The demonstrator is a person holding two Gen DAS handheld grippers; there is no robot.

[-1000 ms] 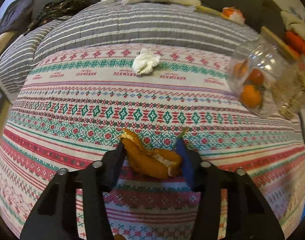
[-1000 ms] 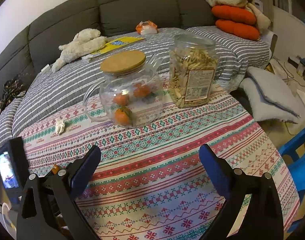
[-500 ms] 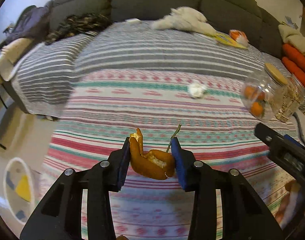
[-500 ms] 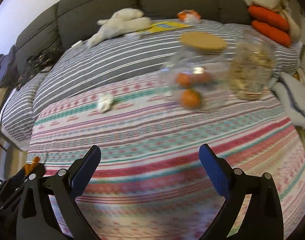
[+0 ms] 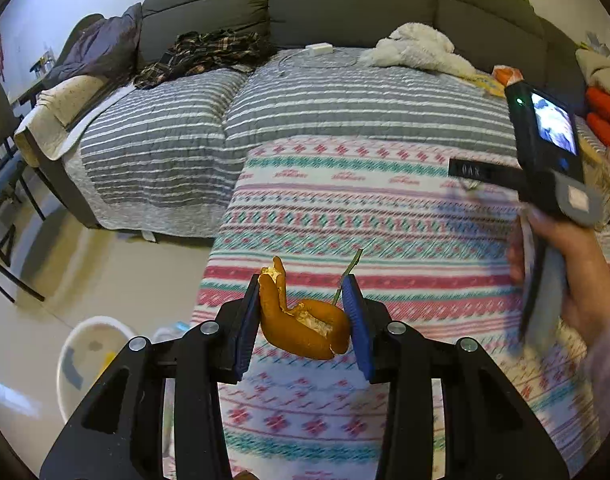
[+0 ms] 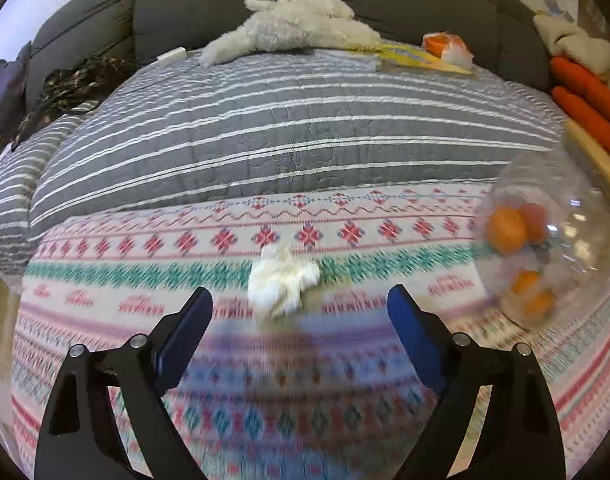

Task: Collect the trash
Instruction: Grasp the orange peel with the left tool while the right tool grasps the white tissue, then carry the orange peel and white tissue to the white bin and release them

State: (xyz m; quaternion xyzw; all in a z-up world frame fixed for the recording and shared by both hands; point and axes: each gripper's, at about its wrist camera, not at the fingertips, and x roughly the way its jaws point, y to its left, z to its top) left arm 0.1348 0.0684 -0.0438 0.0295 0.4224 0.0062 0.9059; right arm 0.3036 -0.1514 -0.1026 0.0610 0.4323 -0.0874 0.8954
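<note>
Motion blurs the patterned tablecloth (image 6: 305, 380); left gripper (image 5: 305, 320) clamps curled orange peel (image 5: 301, 328), right gripper (image 6: 301, 320) jaws closing, empty, before crumpled white tissue (image 6: 283, 280)

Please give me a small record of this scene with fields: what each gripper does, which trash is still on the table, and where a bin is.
left gripper: shut on orange peel, held above the table's edge
right gripper: jaws closing, nothing between them yet
trash left: crumpled tissue on patterned tablecloth, just ahead of the right gripper
bin: white bin on the floor, lower left of the left view
nearby: glass jar with oranges
</note>
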